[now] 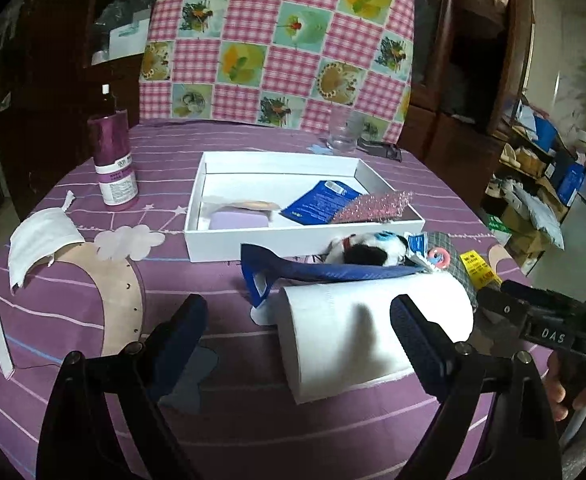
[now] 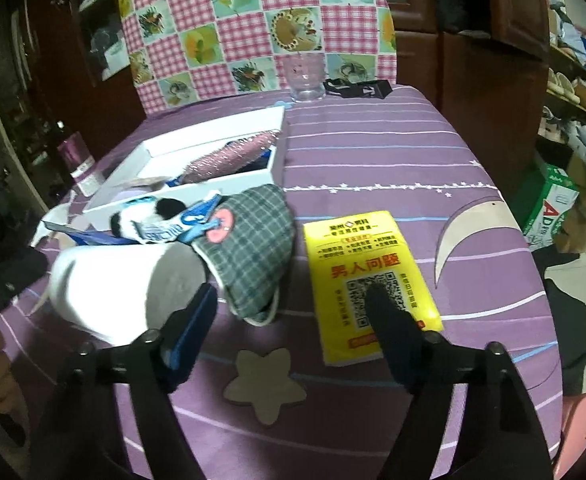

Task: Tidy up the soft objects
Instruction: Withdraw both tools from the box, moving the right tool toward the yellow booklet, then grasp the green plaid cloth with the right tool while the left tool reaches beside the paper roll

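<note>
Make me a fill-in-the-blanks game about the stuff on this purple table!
1. The pink hairbrush lies inside the white ____.
2. The yellow packet lies beside the ____ face mask.
3. The paper roll is lying on its ____.
4. The purple bottle stands ____.

Missing words: box; plaid; side; upright

Both wrist cameras look steeply down, close over the white paper roll [image 1: 373, 332] [image 2: 125, 288]: left view from its left end, right from its right; both share it.
</note>
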`<state>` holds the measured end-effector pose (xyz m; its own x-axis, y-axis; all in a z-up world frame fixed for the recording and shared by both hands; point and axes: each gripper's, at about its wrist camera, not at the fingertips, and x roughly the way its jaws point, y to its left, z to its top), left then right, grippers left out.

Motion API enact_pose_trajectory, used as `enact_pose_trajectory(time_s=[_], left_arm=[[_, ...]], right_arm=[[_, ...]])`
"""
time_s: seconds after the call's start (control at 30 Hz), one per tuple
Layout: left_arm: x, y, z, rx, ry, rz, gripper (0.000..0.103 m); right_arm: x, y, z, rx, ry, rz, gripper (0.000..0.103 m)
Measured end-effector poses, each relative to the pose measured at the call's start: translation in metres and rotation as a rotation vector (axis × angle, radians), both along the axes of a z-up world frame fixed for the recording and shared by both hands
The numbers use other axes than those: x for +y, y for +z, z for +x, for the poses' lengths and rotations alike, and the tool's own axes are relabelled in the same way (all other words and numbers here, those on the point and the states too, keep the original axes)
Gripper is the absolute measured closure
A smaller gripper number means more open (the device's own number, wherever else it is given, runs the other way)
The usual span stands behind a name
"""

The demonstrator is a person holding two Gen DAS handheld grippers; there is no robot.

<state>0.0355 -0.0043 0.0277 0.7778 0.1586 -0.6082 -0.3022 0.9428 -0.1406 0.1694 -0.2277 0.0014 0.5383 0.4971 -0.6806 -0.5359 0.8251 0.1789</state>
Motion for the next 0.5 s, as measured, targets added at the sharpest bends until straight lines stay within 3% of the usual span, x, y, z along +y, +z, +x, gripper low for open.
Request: enact_pose_trajectory(time_s=[0.17, 0.3, 0.5], left_arm=[[-0.0006, -0.004, 0.0028, 0.005, -0.007, -0.018, 0.018], [0.0, -0.0051, 0.0028, -0.001, -0.008, -0.026, 0.023], [0.0028, -0.0077, 0.0039, 0.001, -0.005, -0.055, 0.041]], right_arm=[[0.0025, -0.0026, 0.0009, 0.024, 0.007, 0.002, 0.05], [0.0006, -0.0063, 0.0052, 0.061, 0.004, 0.014, 0.067], [-0.0058, -0.0007, 0.0048, 0.06, 0.013, 0.071, 0.09]])
